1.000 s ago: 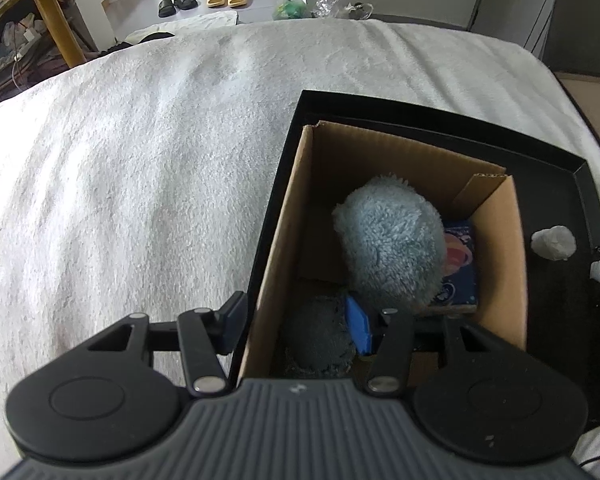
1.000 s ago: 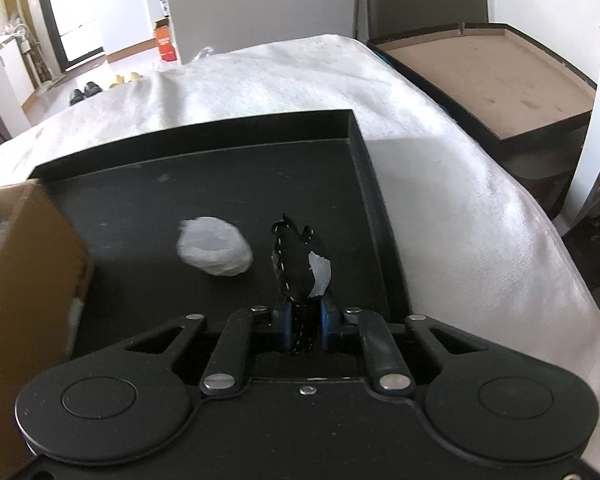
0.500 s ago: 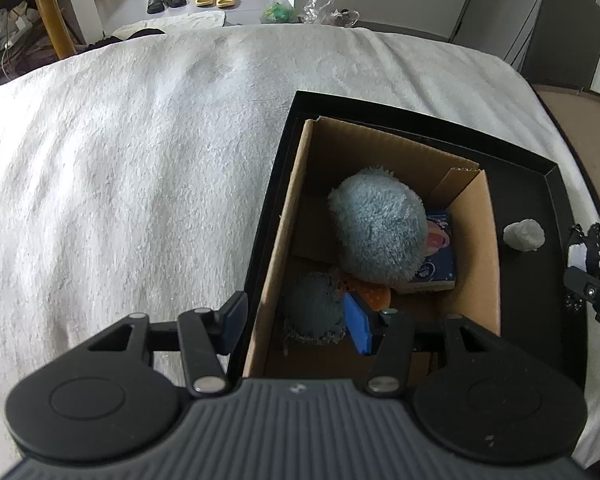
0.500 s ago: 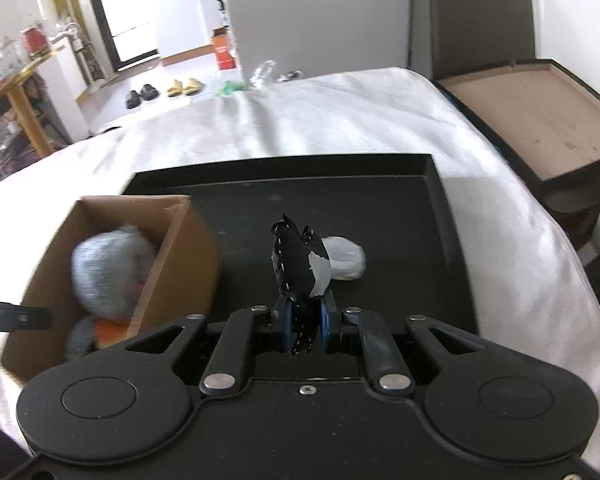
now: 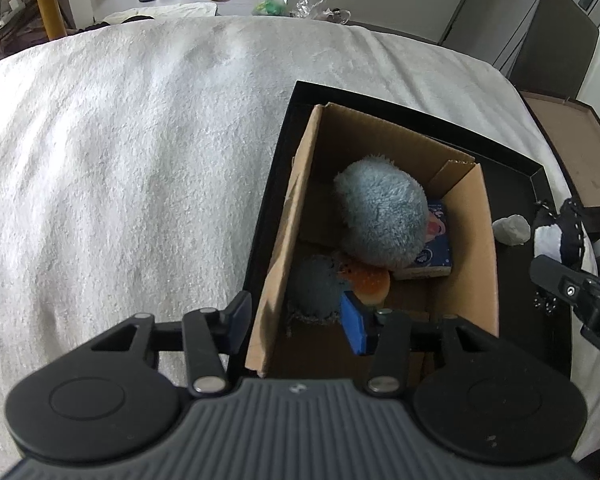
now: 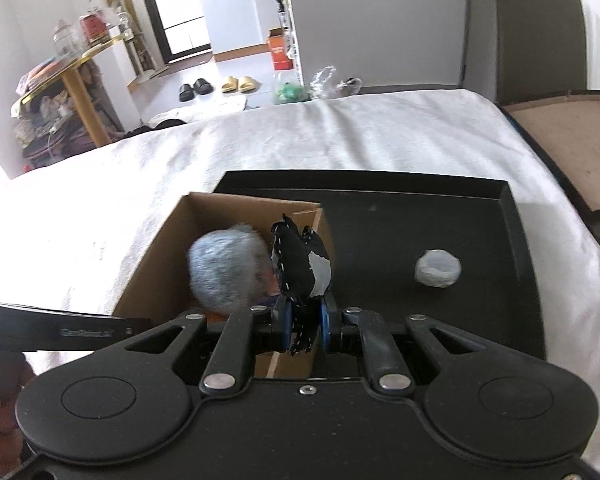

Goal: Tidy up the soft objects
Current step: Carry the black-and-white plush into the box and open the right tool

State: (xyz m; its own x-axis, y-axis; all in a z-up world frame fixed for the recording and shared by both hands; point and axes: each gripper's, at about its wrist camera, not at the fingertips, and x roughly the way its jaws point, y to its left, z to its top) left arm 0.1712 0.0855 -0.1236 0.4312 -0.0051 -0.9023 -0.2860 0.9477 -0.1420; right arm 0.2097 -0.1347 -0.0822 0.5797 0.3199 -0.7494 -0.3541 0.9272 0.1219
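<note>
A cardboard box (image 5: 472,240) stands in a black tray (image 5: 520,168) on a white blanket. Inside lie a big grey fluffy ball (image 5: 380,220), a smaller grey fuzzy ball (image 5: 316,284), an orange soft piece (image 5: 368,280) and a blue packet (image 5: 436,248). My left gripper (image 5: 296,328) straddles the box's near left wall, jaws closing, pads clear of the card. My right gripper (image 6: 304,322) is shut on a black-and-white stitched fabric piece (image 6: 300,264), held over the box's right wall (image 6: 324,232). A small white ball (image 6: 438,268) rests on the tray floor to the right.
The white blanket (image 5: 140,160) spreads wide to the left of the tray. A second dark tray with a brown floor (image 6: 572,136) sits off the bed's right edge. Slippers (image 6: 216,86), bags and a wooden table (image 6: 80,92) are on the far side.
My right gripper rose and swung left with the fabric piece, from beside the white ball to over the box's right wall. The left gripper drew back slightly and its jaws narrowed.
</note>
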